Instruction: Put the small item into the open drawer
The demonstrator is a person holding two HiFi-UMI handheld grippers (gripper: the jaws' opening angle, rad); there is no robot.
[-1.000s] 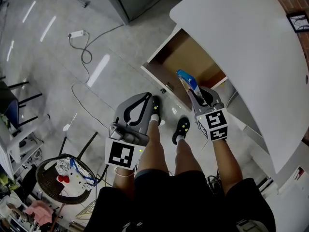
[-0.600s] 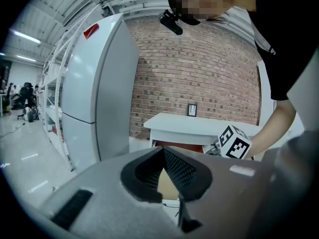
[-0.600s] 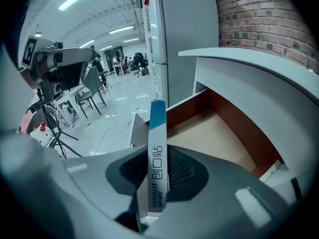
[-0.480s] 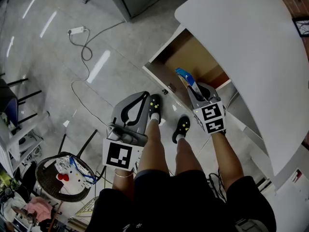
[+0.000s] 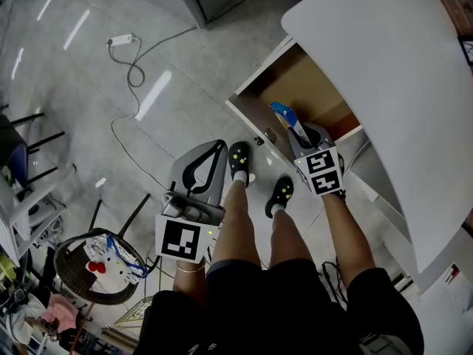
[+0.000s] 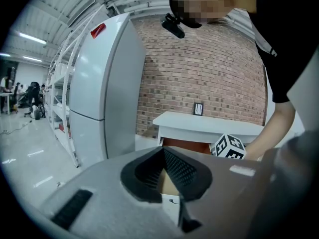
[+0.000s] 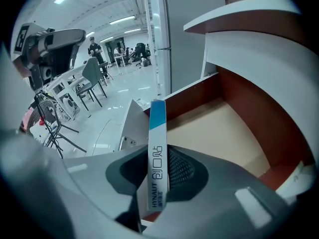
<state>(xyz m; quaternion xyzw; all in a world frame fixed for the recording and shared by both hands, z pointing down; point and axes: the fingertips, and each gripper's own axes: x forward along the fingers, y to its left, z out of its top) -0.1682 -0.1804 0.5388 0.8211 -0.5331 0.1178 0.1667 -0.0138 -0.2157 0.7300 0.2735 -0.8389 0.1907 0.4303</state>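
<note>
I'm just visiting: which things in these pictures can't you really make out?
1. Drawer, back part: head view, under the white tabletop.
2. Box, lower end: right gripper view, buried inside the right gripper.
3. Small frame: left gripper view, too small to read.
4. Distant people: right gripper view, too small.

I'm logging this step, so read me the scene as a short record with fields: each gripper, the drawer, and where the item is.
Right gripper: shut on the small white and blue box, held on edge
Left gripper: jaws together, nothing between them
Drawer: open, visible floor bare
Box position: above the drawer's front edge, not yet released
Task state: item not in the drawer yet
</note>
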